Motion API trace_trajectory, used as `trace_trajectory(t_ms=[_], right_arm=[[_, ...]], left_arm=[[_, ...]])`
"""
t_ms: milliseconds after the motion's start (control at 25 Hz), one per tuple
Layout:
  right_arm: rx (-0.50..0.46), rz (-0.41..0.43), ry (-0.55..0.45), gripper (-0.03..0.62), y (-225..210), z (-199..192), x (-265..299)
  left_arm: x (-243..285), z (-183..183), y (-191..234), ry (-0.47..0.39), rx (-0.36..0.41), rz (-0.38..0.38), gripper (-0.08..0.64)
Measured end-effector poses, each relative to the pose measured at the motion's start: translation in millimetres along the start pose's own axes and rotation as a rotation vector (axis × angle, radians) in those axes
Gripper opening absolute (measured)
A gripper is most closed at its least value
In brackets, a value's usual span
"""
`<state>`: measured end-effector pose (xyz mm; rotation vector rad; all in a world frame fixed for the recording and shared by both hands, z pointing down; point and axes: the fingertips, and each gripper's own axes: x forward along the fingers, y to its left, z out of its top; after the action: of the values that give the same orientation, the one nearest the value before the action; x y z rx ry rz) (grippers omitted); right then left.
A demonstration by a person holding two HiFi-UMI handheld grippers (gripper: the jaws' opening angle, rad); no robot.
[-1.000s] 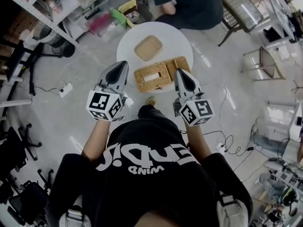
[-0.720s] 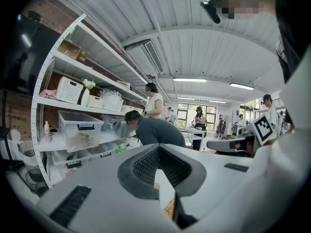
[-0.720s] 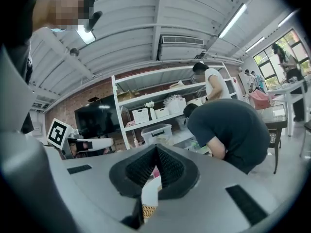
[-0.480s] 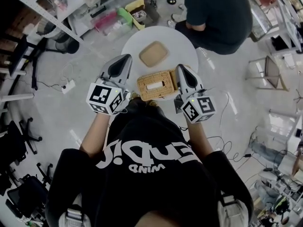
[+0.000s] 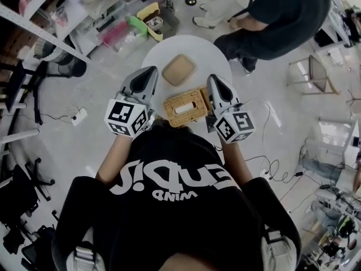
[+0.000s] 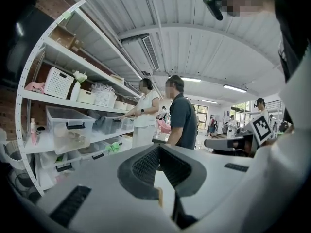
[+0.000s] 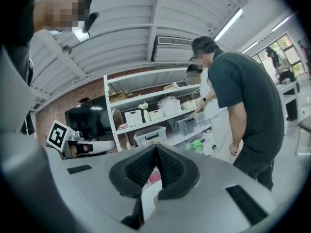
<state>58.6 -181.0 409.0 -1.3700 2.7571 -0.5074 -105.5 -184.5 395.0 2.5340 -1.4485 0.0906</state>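
Note:
A round white table (image 5: 213, 48) stands in front of me in the head view. A woven wicker tissue box (image 5: 183, 107) lies at its near edge, and a flat tan square tray (image 5: 178, 69) sits beyond it. My left gripper (image 5: 150, 72) hovers left of the box and my right gripper (image 5: 213, 80) hovers right of it, both held level and touching nothing. In the left gripper view the jaws (image 6: 159, 148) meet at the tip, shut and empty. In the right gripper view the jaws (image 7: 156, 147) are likewise shut and empty.
A person in a dark shirt (image 5: 290, 13) stands at the table's far right. Another person in white (image 6: 141, 115) is at the white shelving (image 5: 51, 24) with bins on the left. A chair (image 5: 316, 75) is on the right, and cables (image 5: 276, 171) lie on the floor.
The person in the dark shirt has straightened up from bending and moved to the right of the table. Both grippers stay shut beside the wicker box, shifted only slightly.

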Motion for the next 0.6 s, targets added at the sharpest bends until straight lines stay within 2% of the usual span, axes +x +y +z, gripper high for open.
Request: trace_trajectory(t_ms=[80, 160, 280, 400, 600], right_arm=[[0.006, -0.001, 0.001, 0.01, -5.1, -0.1, 2.3], [0.016, 0.014, 0.009, 0.079, -8.7, -1.5, 7.2], [0.024, 0.032, 0.018, 0.142, -15.9, -1.8, 12.6], [0.042, 0.036, 0.035, 0.231, -20.1, -6.2, 19.5], [0.056, 0.039, 0.111, 0.27, -31.9, -31.3, 44.5]], left_arm=[[5.6, -2.9, -2.1, 0.008, 0.0, -0.012, -0.002], [10.2, -4.1, -2.6, 0.011, -0.001, -0.016, -0.003], [16.5, -5.7, -4.9, 0.015, -0.002, -0.016, -0.002], [17.6, -7.5, -4.3, 0.023, -0.001, -0.023, -0.003], [12.9, -10.4, 8.3, 0.029, -0.009, -0.003, -0.003]])
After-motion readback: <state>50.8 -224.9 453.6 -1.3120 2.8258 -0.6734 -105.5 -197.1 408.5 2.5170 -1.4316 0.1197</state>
